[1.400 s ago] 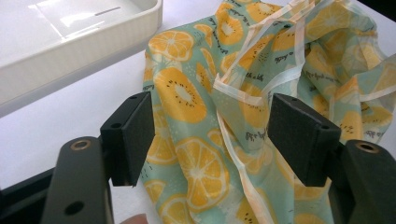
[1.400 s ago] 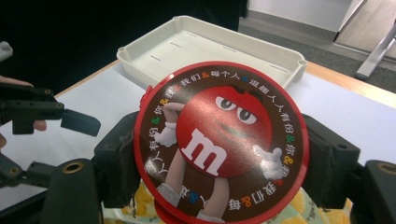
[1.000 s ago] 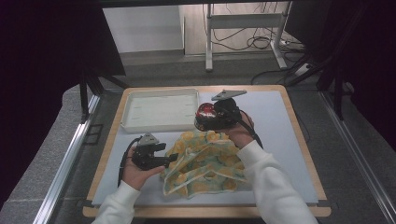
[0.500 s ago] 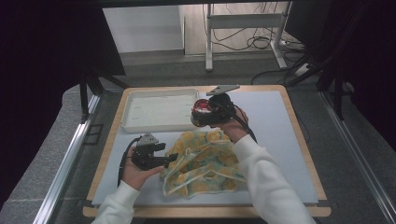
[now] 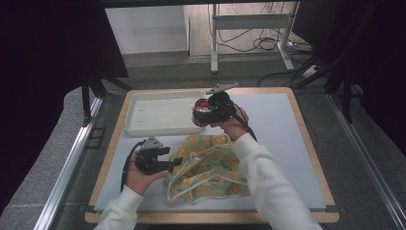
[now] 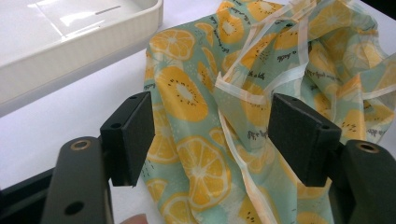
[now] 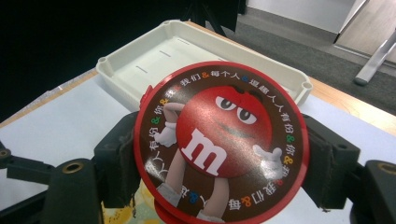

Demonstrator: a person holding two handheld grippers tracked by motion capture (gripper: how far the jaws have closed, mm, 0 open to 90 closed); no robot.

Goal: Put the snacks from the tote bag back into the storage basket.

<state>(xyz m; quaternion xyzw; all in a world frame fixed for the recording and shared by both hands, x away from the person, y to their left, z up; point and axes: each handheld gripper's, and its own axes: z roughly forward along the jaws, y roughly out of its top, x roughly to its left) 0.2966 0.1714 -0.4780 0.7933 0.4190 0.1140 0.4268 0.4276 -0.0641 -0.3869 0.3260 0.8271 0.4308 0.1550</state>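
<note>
Over tray [image 5: 158, 114] edge | R gripper [image 5: 203, 112] clamps candy tin [image 7: 219, 140] | L gripper [image 6: 210, 135] open at cloth [image 6: 261, 93]

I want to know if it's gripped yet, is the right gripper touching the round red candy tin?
Touching. In the right gripper view, the right gripper has both pads pressed against opposite sides of the candy tin.

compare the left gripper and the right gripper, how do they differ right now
The left gripper has its jaws open, with the fruit-print cloth bag between them, ungripped; the right gripper is shut on the round red candy tin. The left gripper sits low by the bag's edge; the right gripper is held near the white tray. Both are black two-jaw grippers, each held in a hand.
</note>
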